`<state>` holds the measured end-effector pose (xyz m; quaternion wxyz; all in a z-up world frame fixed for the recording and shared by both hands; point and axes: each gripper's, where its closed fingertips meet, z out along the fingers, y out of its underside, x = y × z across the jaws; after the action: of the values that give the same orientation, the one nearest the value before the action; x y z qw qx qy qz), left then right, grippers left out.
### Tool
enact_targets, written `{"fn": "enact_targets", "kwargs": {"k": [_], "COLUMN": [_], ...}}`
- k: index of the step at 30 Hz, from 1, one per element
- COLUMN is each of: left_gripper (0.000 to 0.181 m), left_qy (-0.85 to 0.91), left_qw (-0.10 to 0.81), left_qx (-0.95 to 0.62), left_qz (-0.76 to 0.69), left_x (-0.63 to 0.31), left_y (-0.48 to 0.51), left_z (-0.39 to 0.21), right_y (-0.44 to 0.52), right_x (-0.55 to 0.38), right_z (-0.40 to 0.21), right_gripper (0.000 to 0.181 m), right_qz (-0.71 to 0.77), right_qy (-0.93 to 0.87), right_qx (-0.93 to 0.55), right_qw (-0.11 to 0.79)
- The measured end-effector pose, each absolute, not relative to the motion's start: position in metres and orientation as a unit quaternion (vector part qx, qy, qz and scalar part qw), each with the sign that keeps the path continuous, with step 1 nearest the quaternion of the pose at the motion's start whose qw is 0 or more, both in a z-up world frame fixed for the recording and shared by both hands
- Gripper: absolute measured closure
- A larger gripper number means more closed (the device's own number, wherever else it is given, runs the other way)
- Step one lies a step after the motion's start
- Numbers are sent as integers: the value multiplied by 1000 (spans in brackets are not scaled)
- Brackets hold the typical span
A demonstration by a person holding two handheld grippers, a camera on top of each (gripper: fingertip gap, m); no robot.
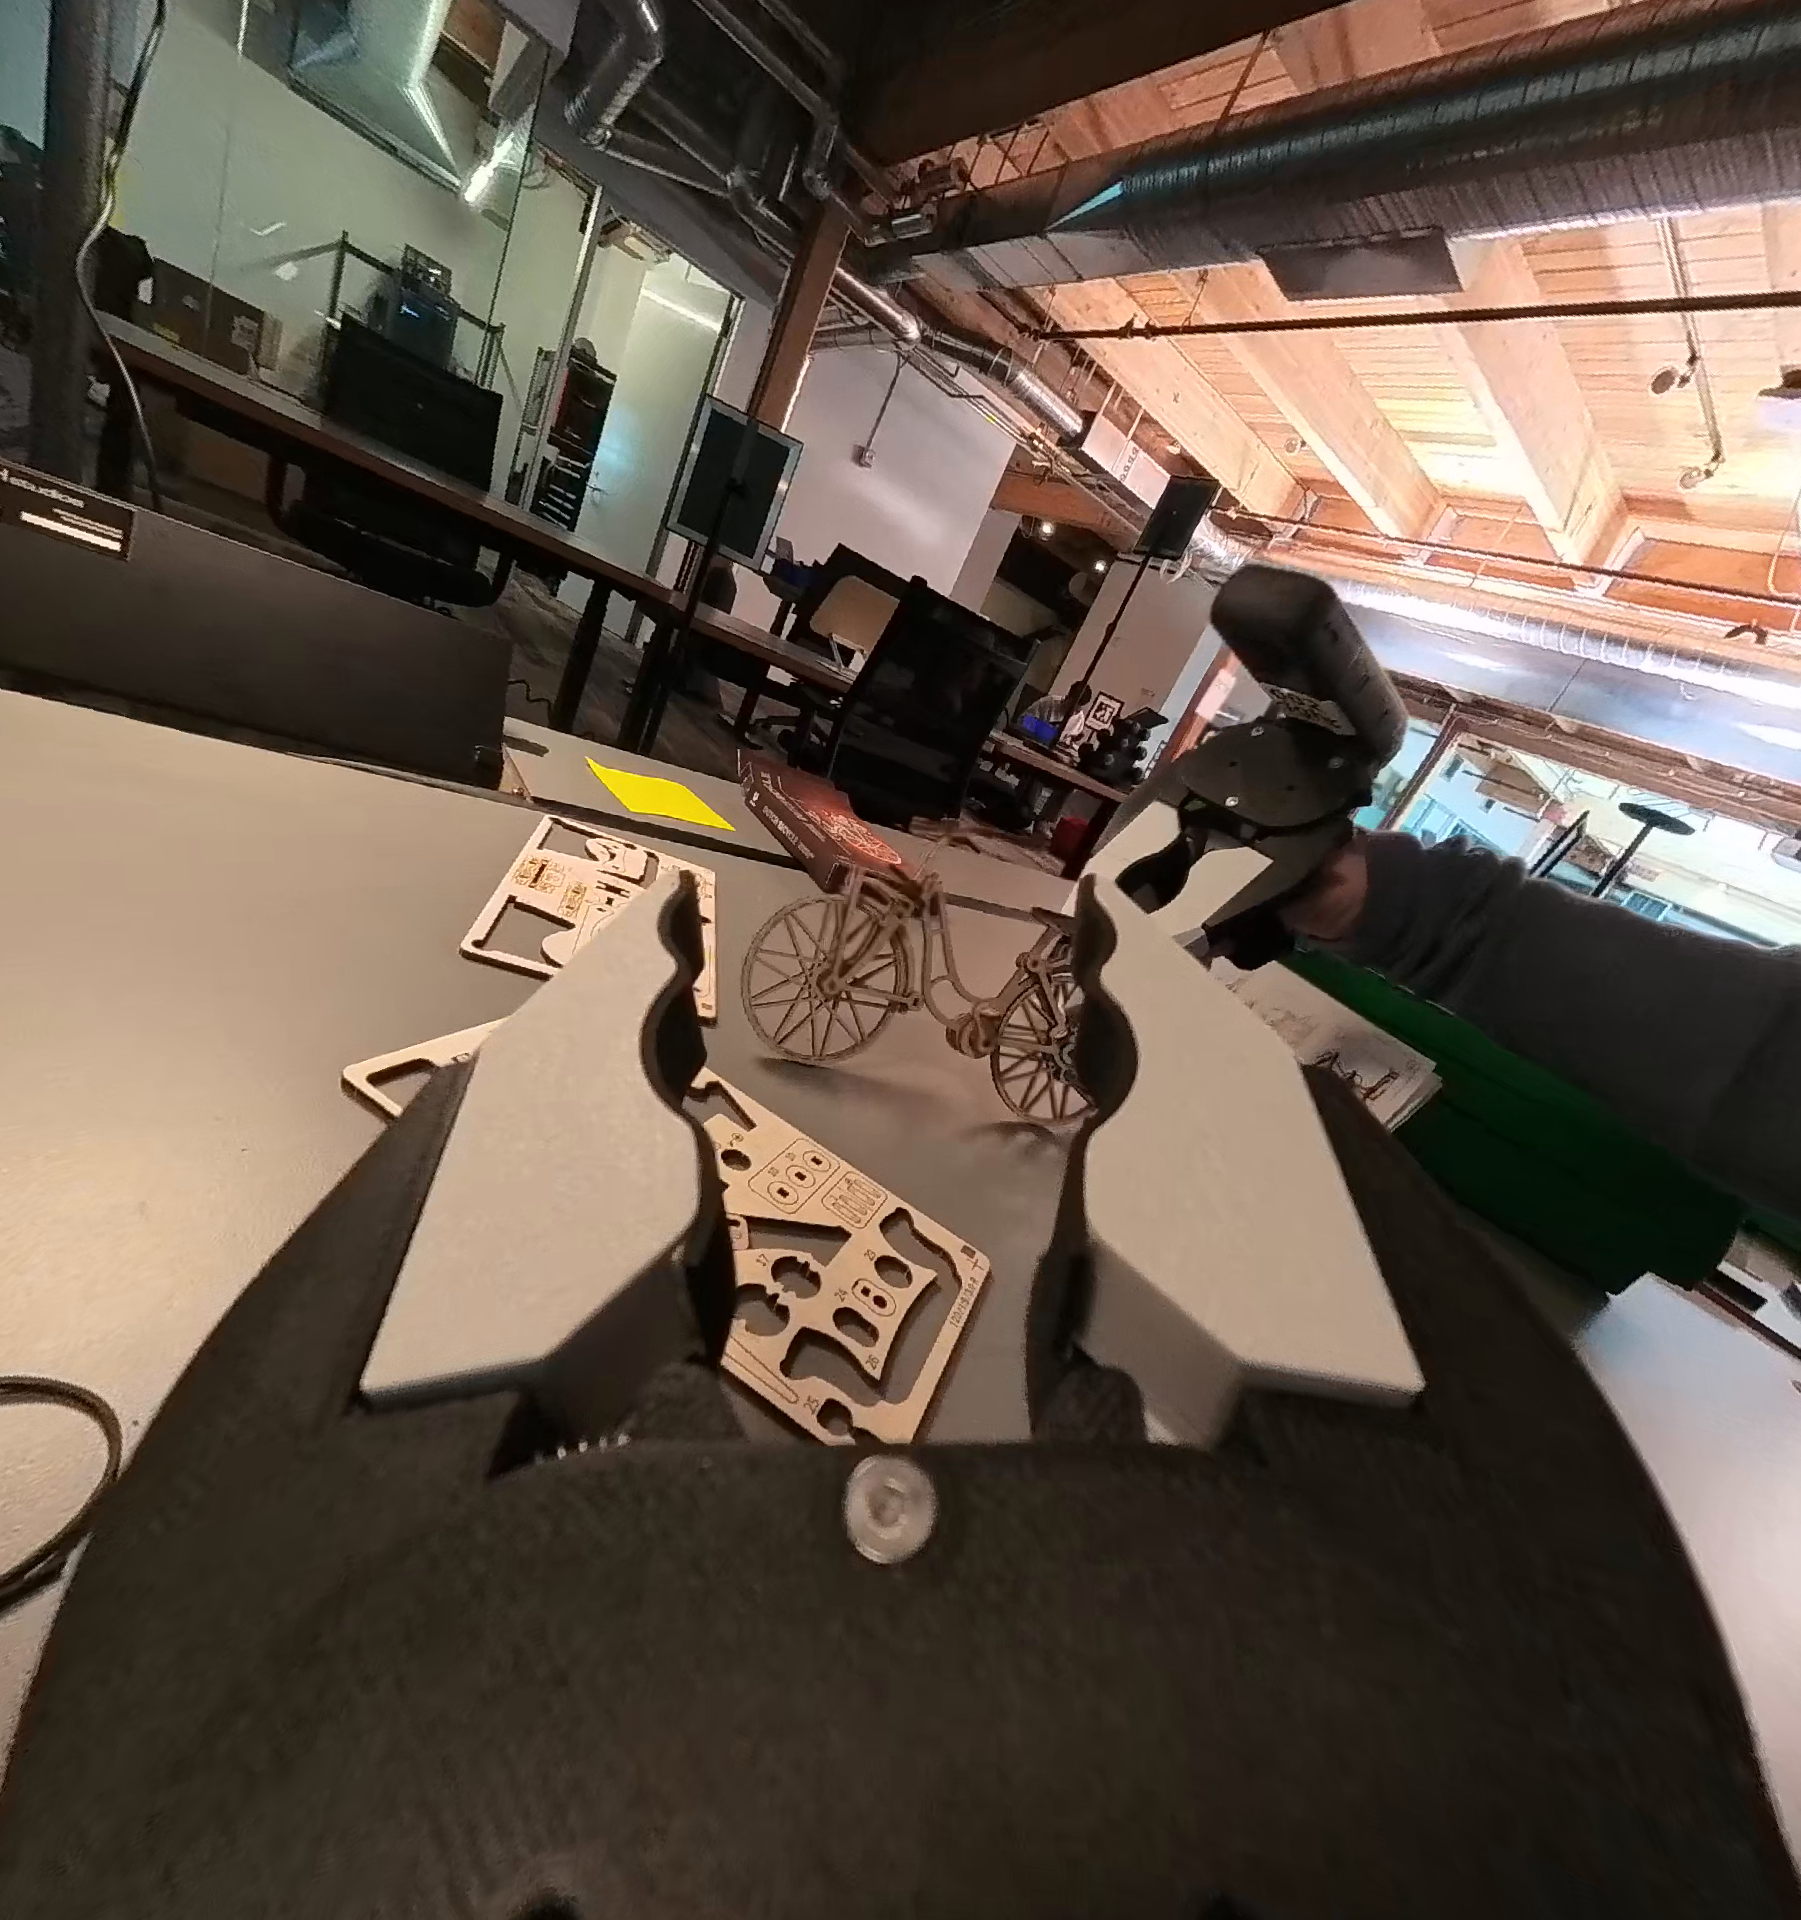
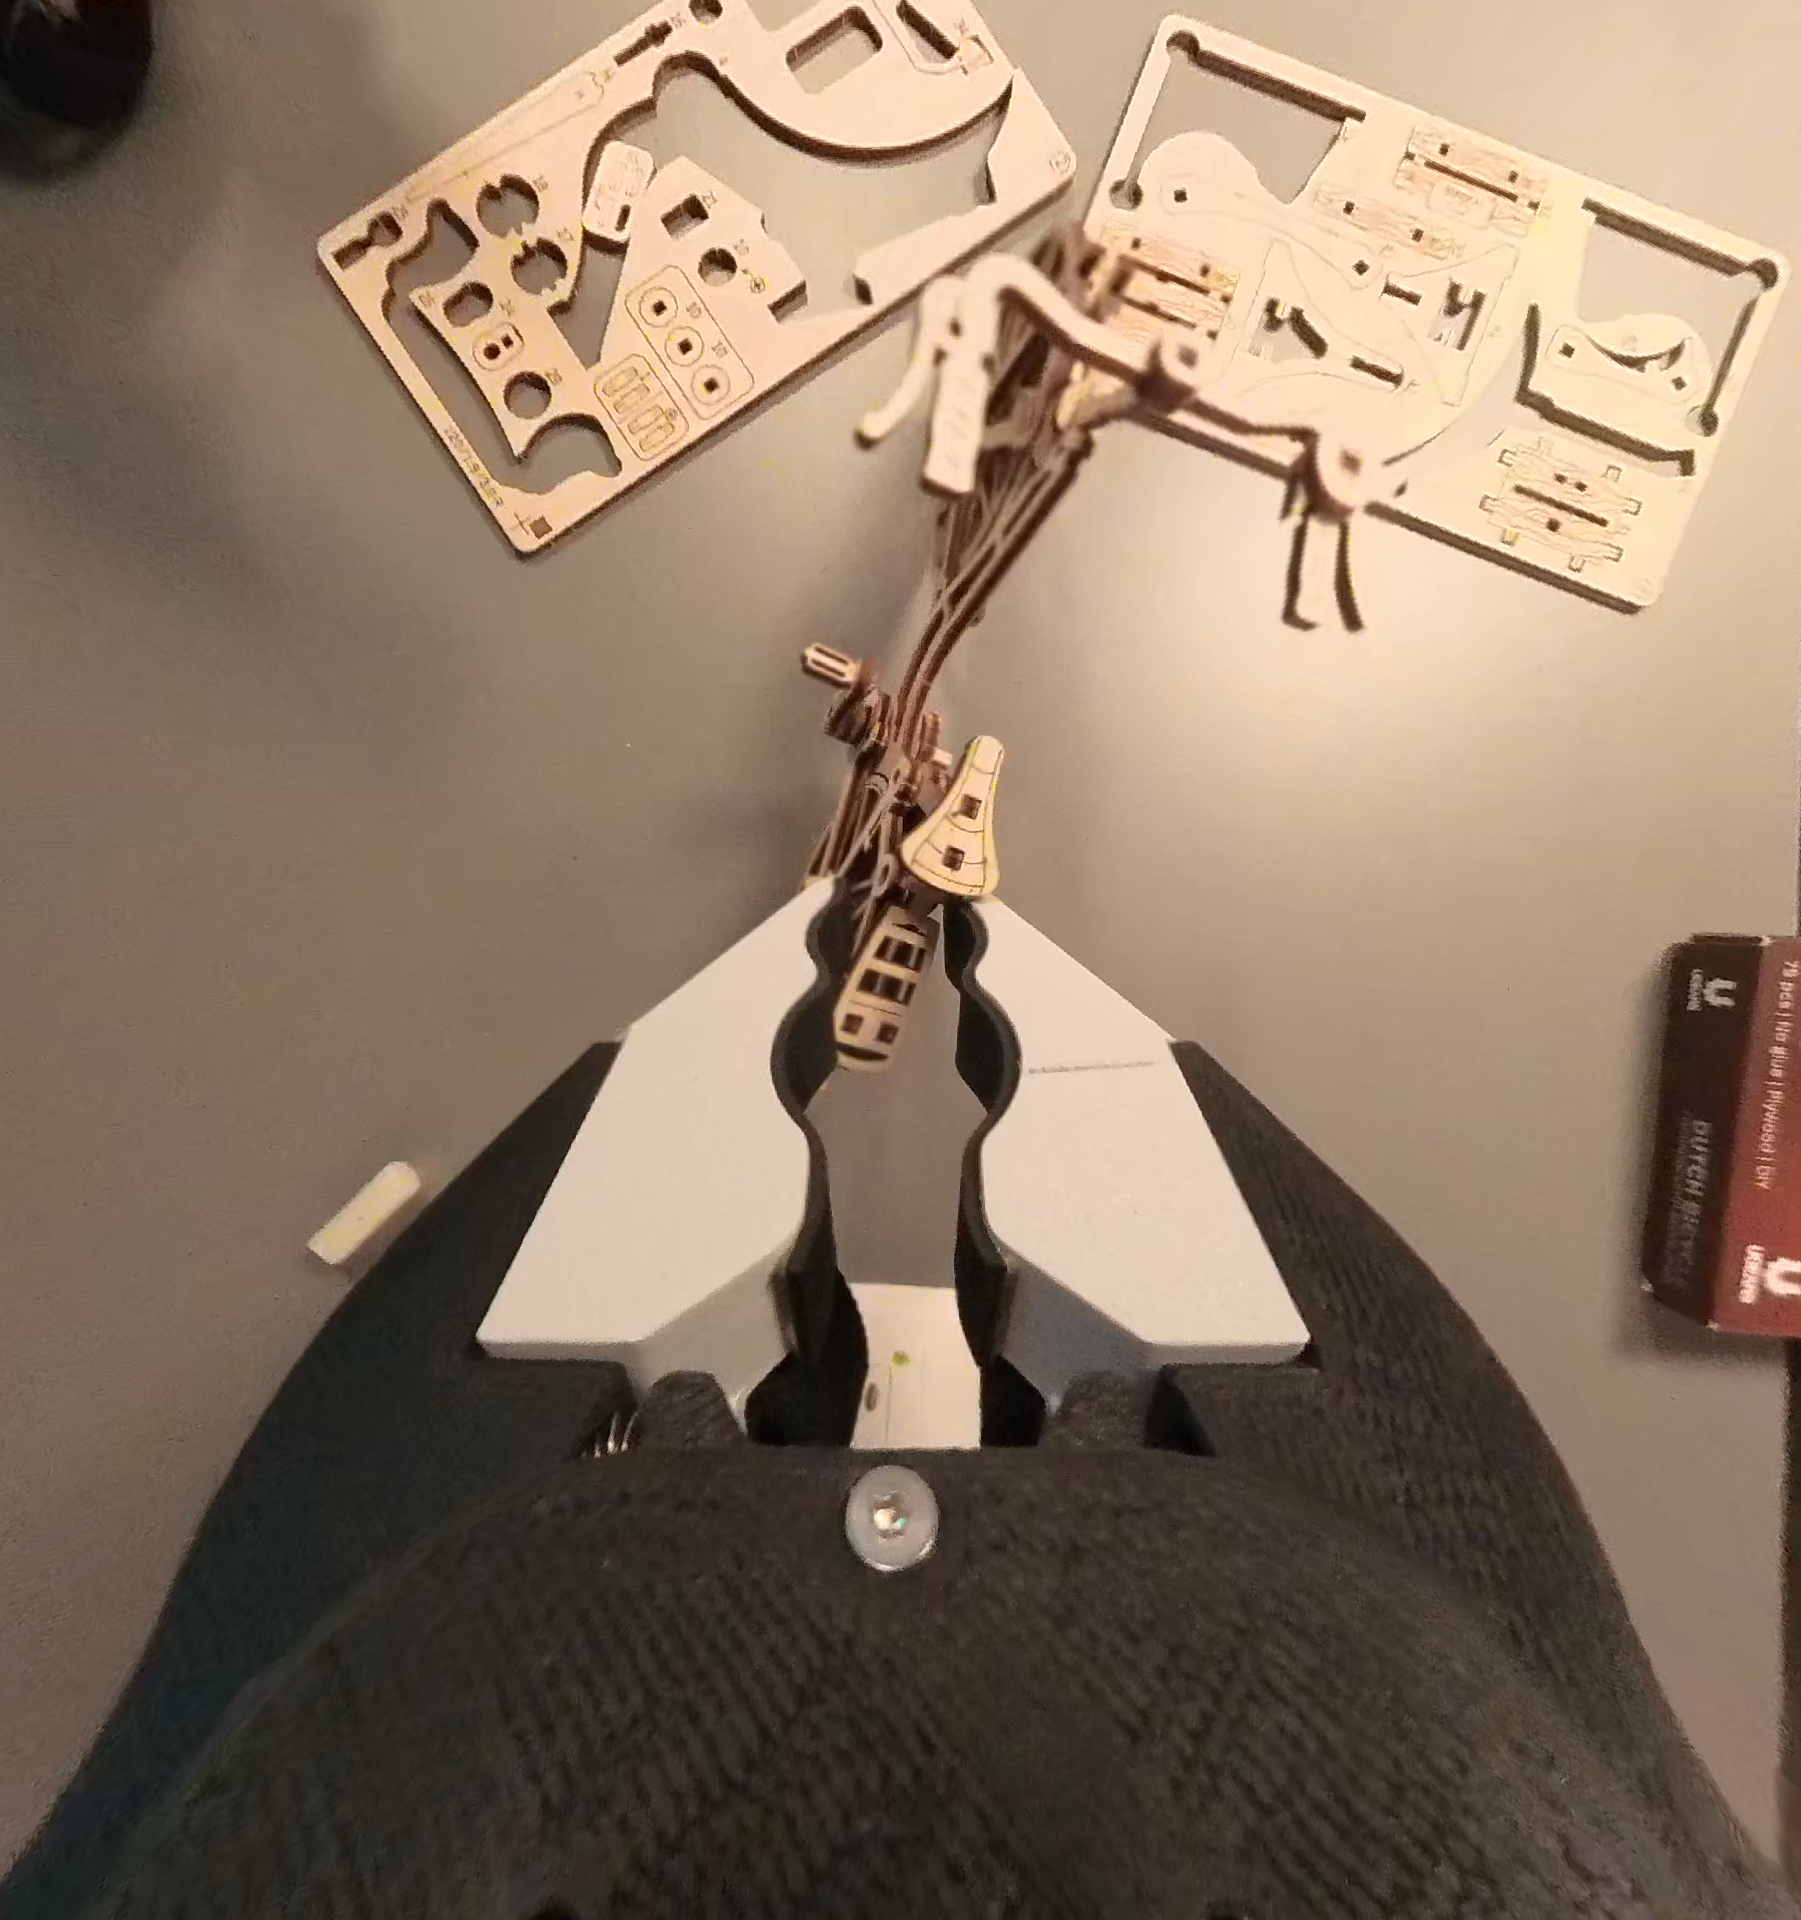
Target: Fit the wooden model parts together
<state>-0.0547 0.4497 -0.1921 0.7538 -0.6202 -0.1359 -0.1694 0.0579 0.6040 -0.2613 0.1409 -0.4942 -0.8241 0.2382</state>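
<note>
- the wooden bike (image 1: 917, 987) stands upright on its two wheels on the grey table (image 1: 148, 987), between the two wrist cameras.
- the left gripper (image 1: 880, 904) is held low over the table with its fingers wide apart and nothing between them; the bike shows through the gap, farther off.
- the right gripper (image 2: 880, 904) looks straight down on the bike; its fingers are closed around the rear rack just behind the saddle (image 2: 956, 821), with a narrow gap left between the tips.
- from the left view, the right gripper comes in from the right, held by a hand in a grey sleeve (image 1: 1602, 997).
- two punched-out wooden sheets lie flat on the table: near sheet (image 1: 844, 1278) under the left gripper, far sheet (image 1: 574, 904) beyond it.
- a dark red box (image 2: 1748, 1132) lies at the table edge, near the bike.
- a small white stick (image 2: 364, 1210) lies on the table beside the right gripper.
- a yellow square (image 1: 657, 795) lies farther back.
</note>
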Motion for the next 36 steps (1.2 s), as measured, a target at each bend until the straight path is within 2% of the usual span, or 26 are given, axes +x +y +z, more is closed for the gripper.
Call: {"fn": "enact_targets", "kwargs": {"k": [4, 6, 8, 12, 21, 25, 29, 36], "left_gripper": [115, 124, 135, 139, 154, 162, 178, 180], "left_qy": [-131, -94, -12, 108, 199, 235, 279, 354], "left_qw": [753, 741, 705, 572, 476, 455, 438, 413], "left_qx": [-623, -642, -690, -805, -836, -838, -833, -817], "left_qz": [-169, -174, -166, -112, -186, -190, -188, -191], "left_x": [-54, -44, -27, -25, -25, -19, -17, -14], "left_y": [450, 452, 460, 491, 531, 535, 533, 528], "left_z": [-192, -192, -197, -238, -263, -271, -273, -270], "right_y": [608, 607, 604, 600, 602, 603, 603, 604], "right_x": [61, 61, 61, 60, 60, 60, 63, 66], "right_z": [-258, -258, -259, -259, -259, -260, -259, -259], "right_gripper": [170, 170, 170, 170, 170, 170, 170, 171], "right_qz": [218, 217, 225, 235, 241, 243, 244, 253], "right_qy": [-838, -842, -844, -850, -860, -866, -873, -876], "right_qx": [-475, -466, -458, -443, -427, -418, -403, -392], "right_qw": [158, 164, 164, 159, 137, 132, 126, 123]}}
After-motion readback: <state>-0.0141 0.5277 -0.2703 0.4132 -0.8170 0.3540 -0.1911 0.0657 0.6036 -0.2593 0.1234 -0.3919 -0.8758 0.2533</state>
